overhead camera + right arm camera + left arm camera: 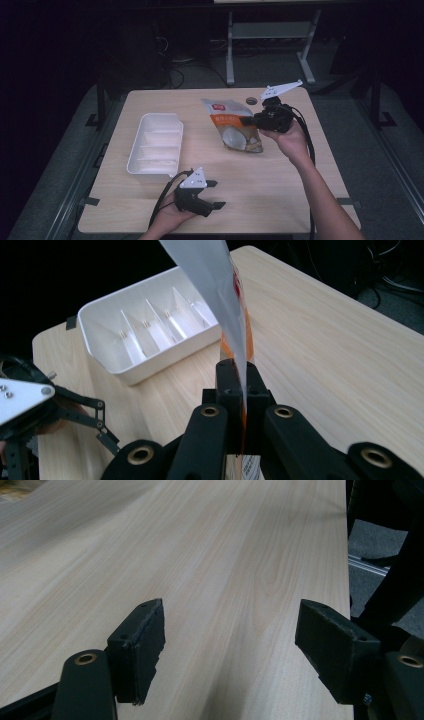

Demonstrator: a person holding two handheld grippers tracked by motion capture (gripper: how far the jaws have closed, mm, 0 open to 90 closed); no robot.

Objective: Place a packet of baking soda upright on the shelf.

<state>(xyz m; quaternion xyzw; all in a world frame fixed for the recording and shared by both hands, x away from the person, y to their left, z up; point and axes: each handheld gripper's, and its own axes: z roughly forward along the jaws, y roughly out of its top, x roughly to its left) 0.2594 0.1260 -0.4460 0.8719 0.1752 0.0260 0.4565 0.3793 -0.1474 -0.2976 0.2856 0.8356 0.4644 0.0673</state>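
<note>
Now snack pouch [235, 315] between right tool [239, 385] pads

Dark room; grey floor [260, 70]; metal desk frame [231, 47] behind.

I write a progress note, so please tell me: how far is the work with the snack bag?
Done: the right gripper is shut on the snack bag, pinching its edge. In hand: the bag hangs lifted beside the white divided tray. Left: the bag probably still has to go into the tray, whose compartments look empty; the left gripper waits open.
</note>
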